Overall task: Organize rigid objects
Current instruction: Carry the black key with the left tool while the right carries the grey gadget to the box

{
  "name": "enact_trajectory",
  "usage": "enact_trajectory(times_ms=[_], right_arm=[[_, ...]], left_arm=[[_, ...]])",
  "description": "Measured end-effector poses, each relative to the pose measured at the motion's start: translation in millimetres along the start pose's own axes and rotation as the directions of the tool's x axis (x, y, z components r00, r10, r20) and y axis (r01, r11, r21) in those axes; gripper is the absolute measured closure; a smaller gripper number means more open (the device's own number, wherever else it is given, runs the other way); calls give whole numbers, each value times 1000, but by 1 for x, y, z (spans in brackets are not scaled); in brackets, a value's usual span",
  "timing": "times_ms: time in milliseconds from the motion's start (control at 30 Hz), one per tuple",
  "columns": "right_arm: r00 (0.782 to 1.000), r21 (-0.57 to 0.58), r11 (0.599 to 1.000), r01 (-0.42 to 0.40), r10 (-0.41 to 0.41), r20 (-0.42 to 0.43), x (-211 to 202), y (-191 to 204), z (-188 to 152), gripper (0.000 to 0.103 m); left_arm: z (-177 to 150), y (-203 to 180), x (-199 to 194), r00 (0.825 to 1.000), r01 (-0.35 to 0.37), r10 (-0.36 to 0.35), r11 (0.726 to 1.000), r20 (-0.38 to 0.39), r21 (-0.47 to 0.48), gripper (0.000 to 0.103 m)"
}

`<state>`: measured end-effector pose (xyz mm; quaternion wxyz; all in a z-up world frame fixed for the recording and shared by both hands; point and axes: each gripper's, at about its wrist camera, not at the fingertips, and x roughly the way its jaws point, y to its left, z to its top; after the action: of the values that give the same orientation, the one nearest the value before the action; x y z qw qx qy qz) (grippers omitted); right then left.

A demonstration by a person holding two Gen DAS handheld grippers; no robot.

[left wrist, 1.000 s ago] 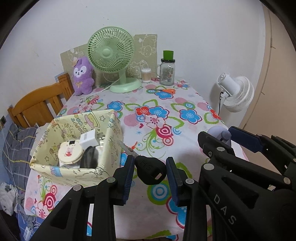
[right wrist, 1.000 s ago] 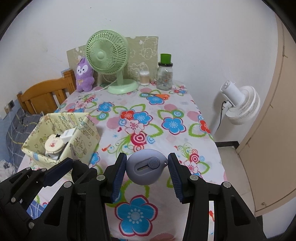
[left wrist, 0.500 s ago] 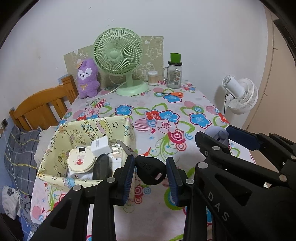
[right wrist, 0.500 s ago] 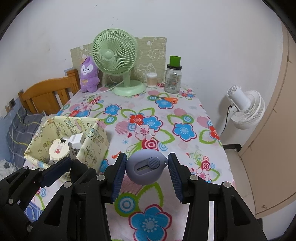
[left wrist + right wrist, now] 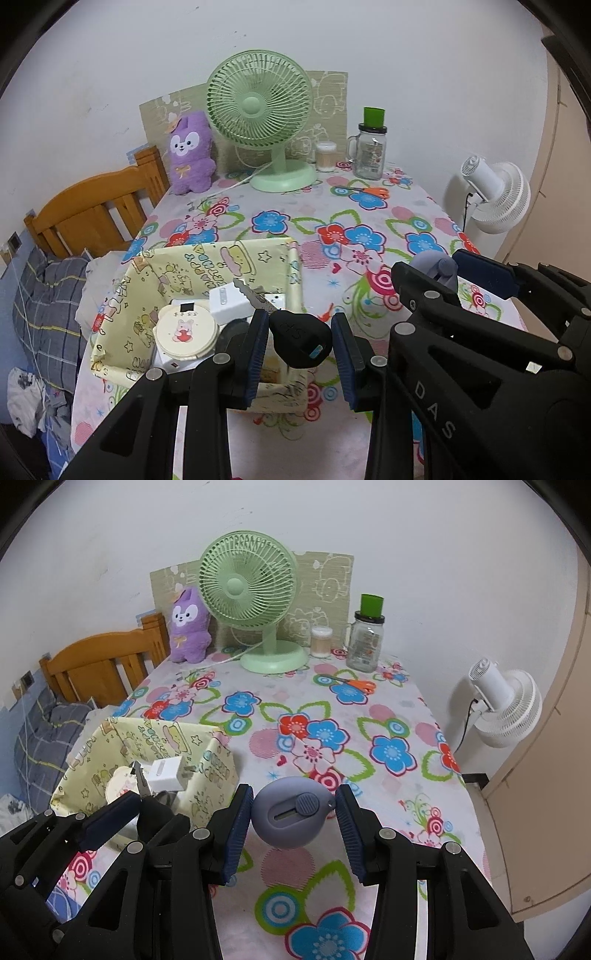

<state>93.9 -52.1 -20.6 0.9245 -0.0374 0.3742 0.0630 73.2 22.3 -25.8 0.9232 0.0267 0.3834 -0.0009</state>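
Observation:
My left gripper [image 5: 299,323] is shut on a black-headed key [image 5: 295,338]. Its toothed metal blade [image 5: 251,293] points out over the near right corner of a yellow cartoon-print box [image 5: 207,258]. Inside the box lie a round cream compact [image 5: 184,334] and a white charger [image 5: 231,304]. My right gripper [image 5: 294,799] is shut on a round grey-purple slide cutter [image 5: 291,821], held above the flowered tablecloth [image 5: 391,753] just right of the box [image 5: 166,734]. Each gripper shows in the other's view, side by side.
At the back of the table stand a green desk fan [image 5: 258,107], a purple plush [image 5: 190,155], a swab tub [image 5: 325,157] and a green-lidded jar [image 5: 369,155]. Orange scissors [image 5: 356,683] lie near them. A white fan [image 5: 506,709] stands past the right edge, a wooden headboard [image 5: 92,210] at left.
Both grippers have shifted left across the table with their loads. The key, earlier right of the box, now hangs over its near right corner. Both grips are unchanged.

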Motion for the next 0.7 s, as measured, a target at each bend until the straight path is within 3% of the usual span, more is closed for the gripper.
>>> enact_trajectory(times_ms=[700], right_arm=[[999, -33, 999, -42, 41, -33, 35, 41, 17, 53]], left_arm=[[5, 44, 25, 1000, -21, 20, 999, -23, -48, 68]])
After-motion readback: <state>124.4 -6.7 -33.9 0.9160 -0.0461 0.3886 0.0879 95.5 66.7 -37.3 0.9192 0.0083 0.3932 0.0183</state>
